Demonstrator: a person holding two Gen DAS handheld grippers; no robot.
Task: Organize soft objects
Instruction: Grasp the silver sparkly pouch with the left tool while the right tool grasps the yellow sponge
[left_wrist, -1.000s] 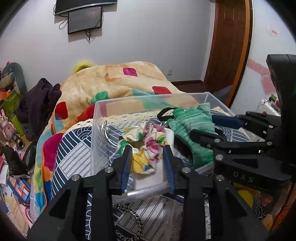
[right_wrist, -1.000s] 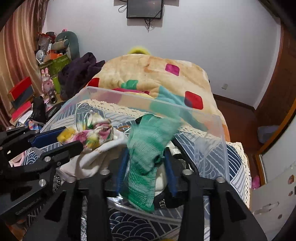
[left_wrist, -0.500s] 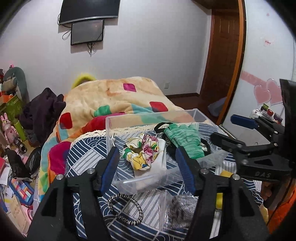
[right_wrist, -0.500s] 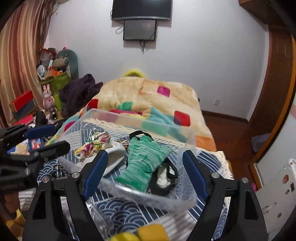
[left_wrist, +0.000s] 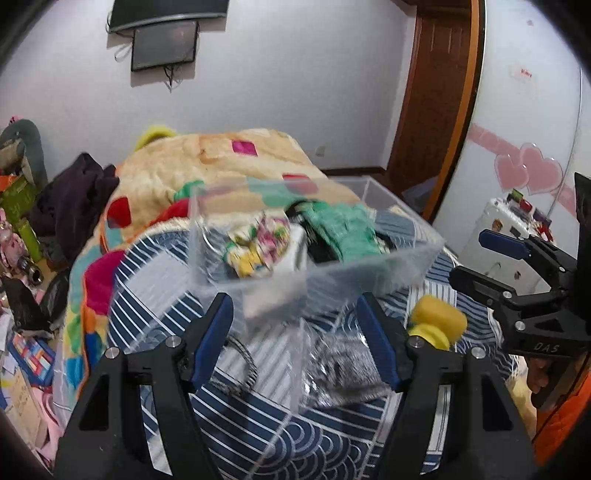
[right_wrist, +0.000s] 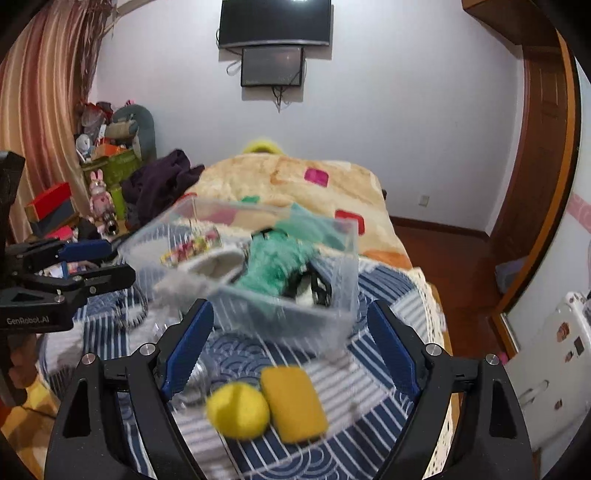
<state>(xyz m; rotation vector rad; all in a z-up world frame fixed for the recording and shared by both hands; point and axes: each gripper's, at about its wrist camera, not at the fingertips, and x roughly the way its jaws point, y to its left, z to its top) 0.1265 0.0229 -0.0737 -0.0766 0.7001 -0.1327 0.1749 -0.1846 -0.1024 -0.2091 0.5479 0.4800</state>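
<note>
Blue-padded jaws on the left gripper (left_wrist: 295, 339) are spread wide with nothing between them, hanging over the navy wave-pattern bedspread (left_wrist: 258, 435). Just past them sits the clear plastic bin (left_wrist: 332, 269), and inside it, going left to right, there's a floral scrunchie (left_wrist: 258, 240) on something white, then a green knit glove (left_wrist: 343, 229) lying over a black band. Nearer than the bin, a black beaded loop (left_wrist: 240, 373) and a crinkly clear bag (left_wrist: 343, 365) lie on the spread. Right gripper (right_wrist: 291, 350) is also wide open and empty, and a yellow ball (right_wrist: 238, 410) sits touching a mustard sponge (right_wrist: 295, 402) right below its jaws. Pretty blurry overall.
</note>
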